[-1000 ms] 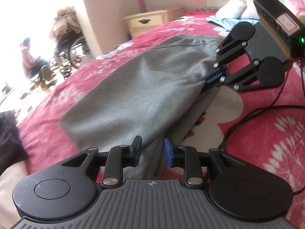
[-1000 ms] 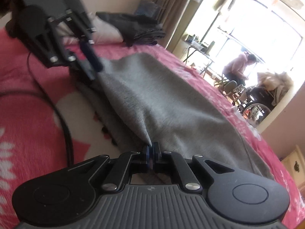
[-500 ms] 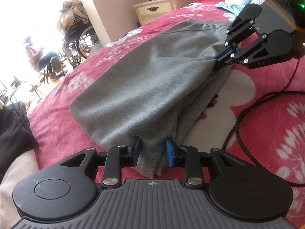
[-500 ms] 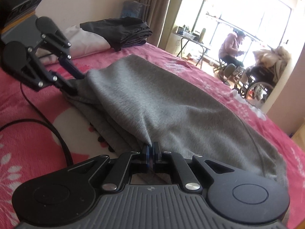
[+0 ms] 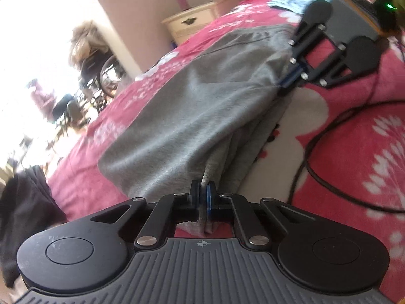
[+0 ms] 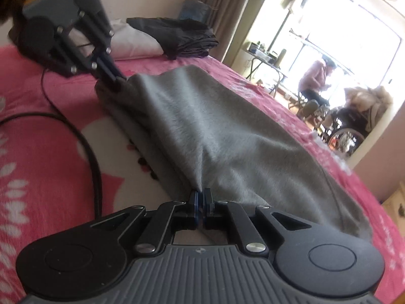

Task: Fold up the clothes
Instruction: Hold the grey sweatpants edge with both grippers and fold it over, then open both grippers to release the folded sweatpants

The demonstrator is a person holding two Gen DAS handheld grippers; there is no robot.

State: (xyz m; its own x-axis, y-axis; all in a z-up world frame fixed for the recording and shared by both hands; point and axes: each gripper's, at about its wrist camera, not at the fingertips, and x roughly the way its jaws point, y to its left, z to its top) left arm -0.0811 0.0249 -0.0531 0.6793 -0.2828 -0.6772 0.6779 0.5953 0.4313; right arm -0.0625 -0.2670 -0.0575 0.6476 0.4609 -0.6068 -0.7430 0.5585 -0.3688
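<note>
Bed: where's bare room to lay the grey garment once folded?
Free: pink blanket on the cable side of the grey garment, and the strip between garment and far bed edge. Crowded: head end with pillow and black clothes. Both the left gripper and the right gripper pinch the garment.

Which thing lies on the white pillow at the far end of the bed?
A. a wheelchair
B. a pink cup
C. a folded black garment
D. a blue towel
C: in the right wrist view a folded black garment rests on the white pillow, beyond the gray garment.
</note>
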